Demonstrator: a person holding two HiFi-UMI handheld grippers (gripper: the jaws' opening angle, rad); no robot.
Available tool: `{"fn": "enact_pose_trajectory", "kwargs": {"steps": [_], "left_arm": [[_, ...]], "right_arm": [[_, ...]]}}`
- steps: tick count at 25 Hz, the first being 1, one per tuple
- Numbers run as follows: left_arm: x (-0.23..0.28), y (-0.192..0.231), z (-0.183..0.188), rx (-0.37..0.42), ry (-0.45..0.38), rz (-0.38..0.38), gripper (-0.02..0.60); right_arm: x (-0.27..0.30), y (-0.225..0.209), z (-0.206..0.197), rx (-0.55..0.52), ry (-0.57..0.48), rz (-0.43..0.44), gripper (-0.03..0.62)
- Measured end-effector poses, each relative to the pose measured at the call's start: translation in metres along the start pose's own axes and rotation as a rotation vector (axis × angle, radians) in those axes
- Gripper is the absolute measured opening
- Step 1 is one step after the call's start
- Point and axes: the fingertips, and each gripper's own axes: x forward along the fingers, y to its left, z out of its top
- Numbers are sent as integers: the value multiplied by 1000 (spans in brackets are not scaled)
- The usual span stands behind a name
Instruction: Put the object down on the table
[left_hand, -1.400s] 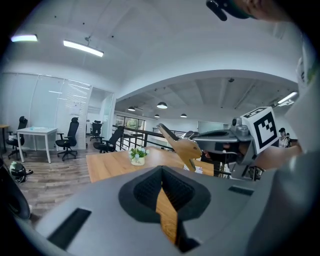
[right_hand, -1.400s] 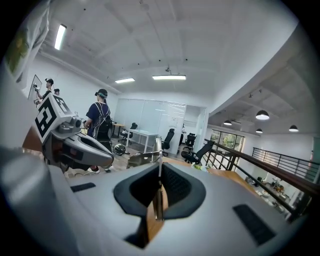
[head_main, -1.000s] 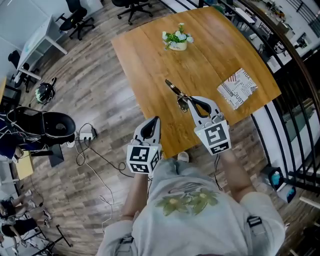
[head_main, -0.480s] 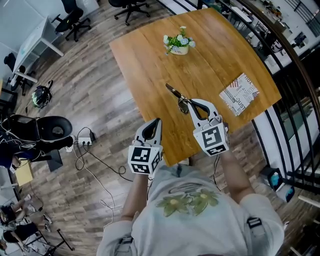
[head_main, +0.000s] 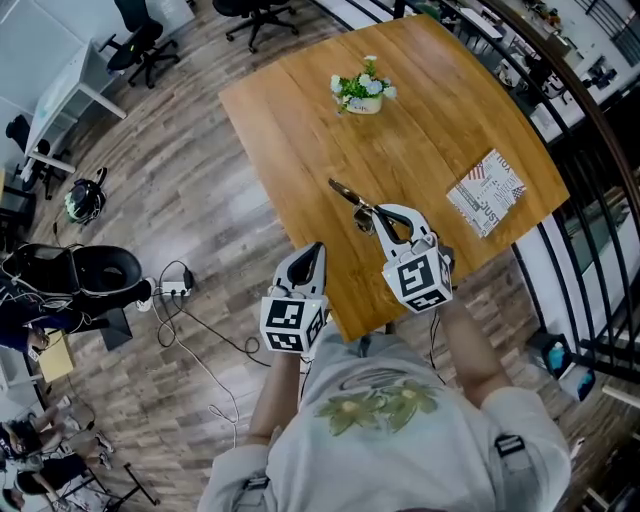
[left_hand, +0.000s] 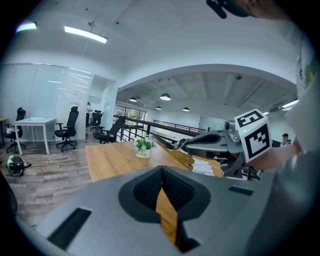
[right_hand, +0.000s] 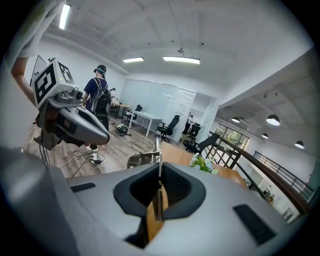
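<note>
Obs.: the metal tool (head_main: 348, 192), long, thin and brassy, possibly scissors (cannot say for certain), is in the air over the near part of the table (head_main: 430, 120). It is not yet set down. From the left gripper view it sits clear above the wood, with its free end pointing far-left and tilted slightly upward.

Grip: the right gripper (head_main: 373, 213) has its jaws pressed together on the near end of the tool, with only the thin metal between the pads. Holding it by one end probably explains why the rest sticks out unsupported ahead of the jaws. It also keeps the far end free to meet the table first.

Position: the tool hangs over bare wood. The potted plant (head_main: 362, 88) is well away at the far side and the printed packet (head_main: 487, 193) is off to the right, near the edge. My reading is that the spot was picked because nothing lies under it.

Other hand: the left gripper (head_main: 312, 250) has its jaws together with nothing in them. It is parked at the near-left edge of the table, partly over the floor (head_main: 190, 190), apart from the tool and taking no part in the carry.

Judgement: lowering is what remains. The jaws should part only once the tool lies flat, or the long free end may tip and slide.
</note>
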Motion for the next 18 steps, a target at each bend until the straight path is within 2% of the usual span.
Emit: {"fn": "enact_pose_trajectory", "kwargs": {"steps": [18], "left_arm": [[19,20,-30,-33,78,-7,12]], "right_arm": [[54,29,-46,20,118,95,12]]}}
